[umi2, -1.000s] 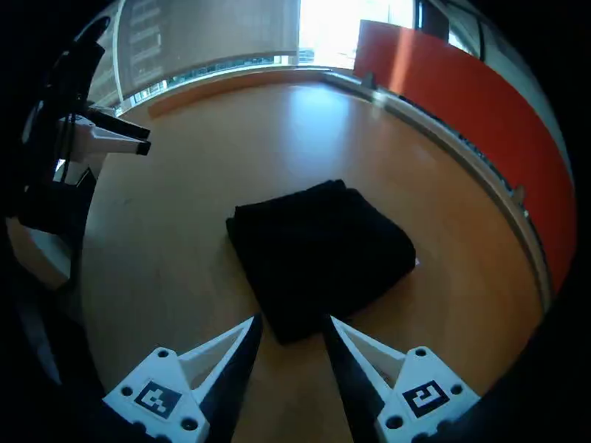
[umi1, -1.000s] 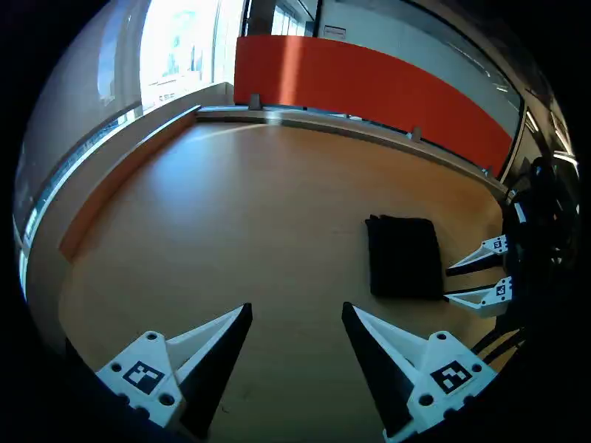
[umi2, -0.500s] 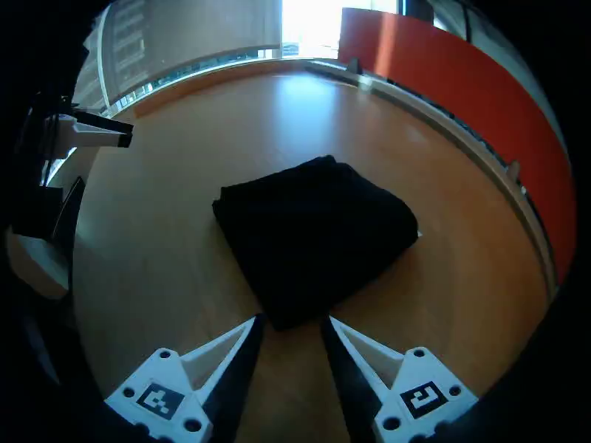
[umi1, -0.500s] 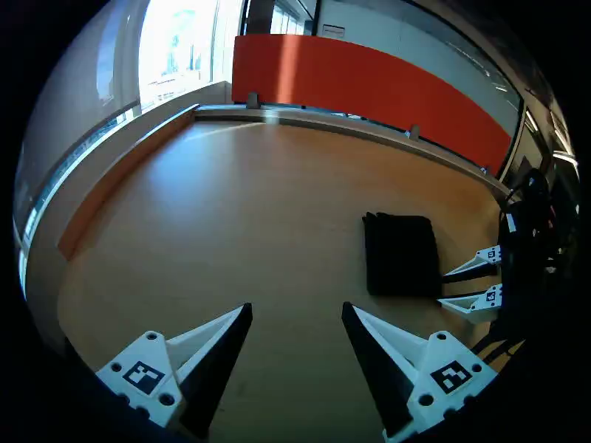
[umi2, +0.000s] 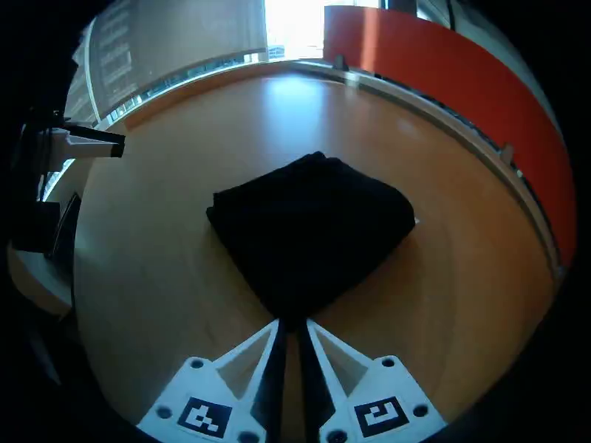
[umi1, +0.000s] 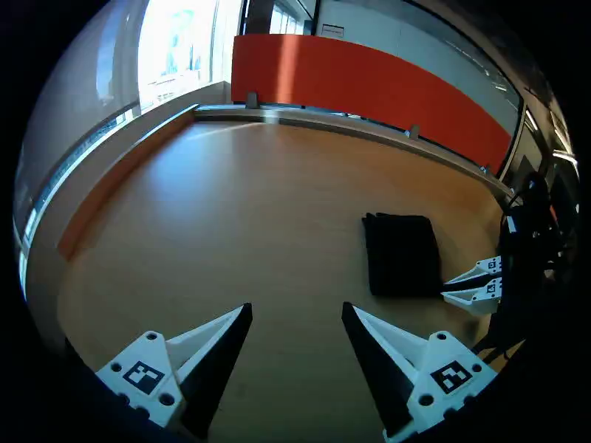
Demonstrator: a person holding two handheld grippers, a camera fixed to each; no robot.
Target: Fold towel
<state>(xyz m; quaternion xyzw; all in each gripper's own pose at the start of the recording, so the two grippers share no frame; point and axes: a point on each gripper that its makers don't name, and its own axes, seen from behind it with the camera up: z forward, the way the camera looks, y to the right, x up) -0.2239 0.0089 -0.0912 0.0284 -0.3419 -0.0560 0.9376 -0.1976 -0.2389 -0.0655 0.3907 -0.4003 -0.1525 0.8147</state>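
A black towel [umi1: 402, 255], folded into a thick rectangle, lies flat on the wooden table [umi1: 244, 207]. In the left gripper view my left gripper [umi1: 295, 310] is open over bare wood, well short and to the left of the towel. My right gripper [umi1: 445, 288] comes in from the right at the towel's near right corner. In the right gripper view the towel [umi2: 314, 221] lies straight ahead, and my right gripper [umi2: 292, 325] has its fingers drawn almost together on the towel's nearest corner. The left gripper [umi2: 96, 140] shows at the far left, off the towel.
An orange partition [umi1: 369, 81] runs along the table's far edge behind a low raised rim [umi1: 332, 122]. Bright windows [umi1: 177, 52] stand at the back left. A person's dark sleeve and cables [umi1: 528, 244] are at the right, behind the right gripper.
My right gripper has closed from open to nearly shut at the towel's near corner and moved slightly closer. The left gripper has stayed still and open.
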